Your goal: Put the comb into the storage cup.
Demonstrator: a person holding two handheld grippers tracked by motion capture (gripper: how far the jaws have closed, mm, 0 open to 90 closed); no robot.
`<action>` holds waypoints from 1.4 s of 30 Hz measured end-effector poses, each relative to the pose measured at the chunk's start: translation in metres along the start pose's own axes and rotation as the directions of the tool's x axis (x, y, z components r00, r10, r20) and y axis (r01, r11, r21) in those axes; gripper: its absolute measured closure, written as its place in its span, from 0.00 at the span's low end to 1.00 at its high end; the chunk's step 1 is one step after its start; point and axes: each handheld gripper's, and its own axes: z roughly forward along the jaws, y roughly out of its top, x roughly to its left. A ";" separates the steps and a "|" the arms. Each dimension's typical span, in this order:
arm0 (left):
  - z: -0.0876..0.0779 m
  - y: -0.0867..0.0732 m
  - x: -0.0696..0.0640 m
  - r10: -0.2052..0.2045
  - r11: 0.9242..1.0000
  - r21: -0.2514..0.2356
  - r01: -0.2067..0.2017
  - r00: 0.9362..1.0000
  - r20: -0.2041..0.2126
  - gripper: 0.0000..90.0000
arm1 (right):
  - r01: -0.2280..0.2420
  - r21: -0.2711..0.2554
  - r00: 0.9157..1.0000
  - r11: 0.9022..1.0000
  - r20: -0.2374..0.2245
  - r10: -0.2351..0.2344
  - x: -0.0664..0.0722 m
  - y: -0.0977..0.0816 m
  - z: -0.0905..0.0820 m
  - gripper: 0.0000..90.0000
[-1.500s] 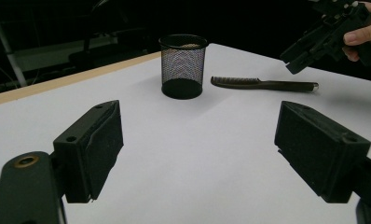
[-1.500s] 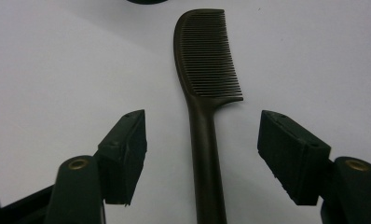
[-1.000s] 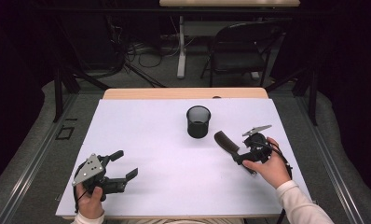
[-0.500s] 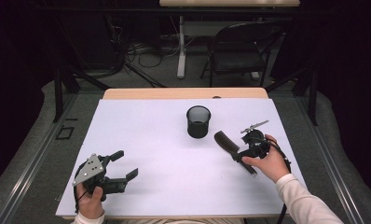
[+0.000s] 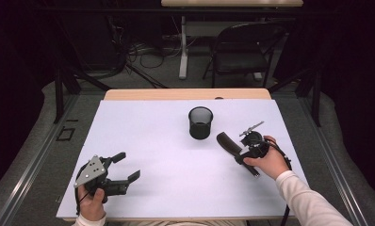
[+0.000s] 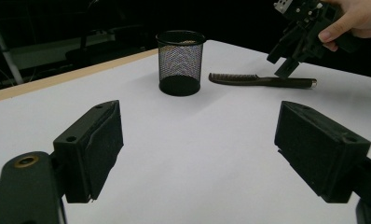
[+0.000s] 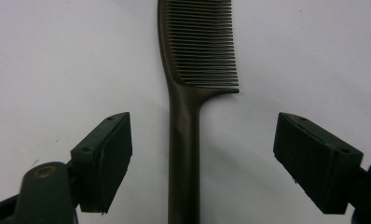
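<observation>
A white sheet covers the desk (image 5: 143, 141), with a wooden edge at the far side; beyond it, a dark room holds a folding chair (image 5: 244, 52) and floor cables. The right claw (image 7: 200, 163) hangs pointing down over the dark comb (image 7: 186, 121), its jaws spread and just now narrowing, the handle between them, untouched. The mesh cup (image 5: 200, 122) stands just beyond the comb. The left claw (image 5: 124, 165) rests spread and empty, well apart.
</observation>
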 end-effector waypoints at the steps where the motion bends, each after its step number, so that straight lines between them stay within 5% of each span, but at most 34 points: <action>1: 0.000 0.000 0.000 -0.001 1.000 0.000 0.001 1.000 0.000 0.17 | 0.005 0.007 1.000 1.000 0.006 -0.005 -0.001 0.001 0.001 0.22; 10: 0.000 0.000 0.000 0.002 1.000 0.002 -0.002 1.000 0.002 0.17 | 0.052 0.039 0.999 0.998 0.000 -0.052 -0.001 0.004 0.006 0.35; 13: 0.000 0.000 0.000 0.001 1.000 0.002 -0.001 1.000 0.002 0.17 | 0.035 0.008 0.999 0.999 -0.015 -0.034 0.000 0.004 0.008 0.38; 17: 0.000 0.000 0.000 0.002 1.000 0.003 -0.002 1.000 0.003 0.17 | 0.046 0.109 0.999 0.993 0.009 -0.047 -0.001 0.008 0.003 0.38; 18: 0.000 0.000 0.000 0.000 1.000 0.002 0.000 1.000 0.003 0.17 | 0.035 0.062 0.999 0.997 0.001 -0.036 -0.001 0.006 0.006 0.39; 21: 0.000 0.000 0.000 0.000 1.000 0.003 -0.001 1.000 0.004 0.17 | 0.023 0.061 1.000 0.998 -0.013 -0.022 -0.002 0.007 0.007 0.42; 32: 0.001 -0.001 0.000 -0.004 1.000 0.006 0.004 1.000 0.004 0.17 | 0.045 0.097 0.999 0.994 -0.020 -0.043 -0.001 0.005 0.009 0.48; 42: 0.001 -0.001 0.000 -0.004 1.000 0.005 0.004 1.000 0.007 0.17 | 0.009 0.120 0.999 0.993 -0.033 -0.005 -0.001 0.004 0.011 0.61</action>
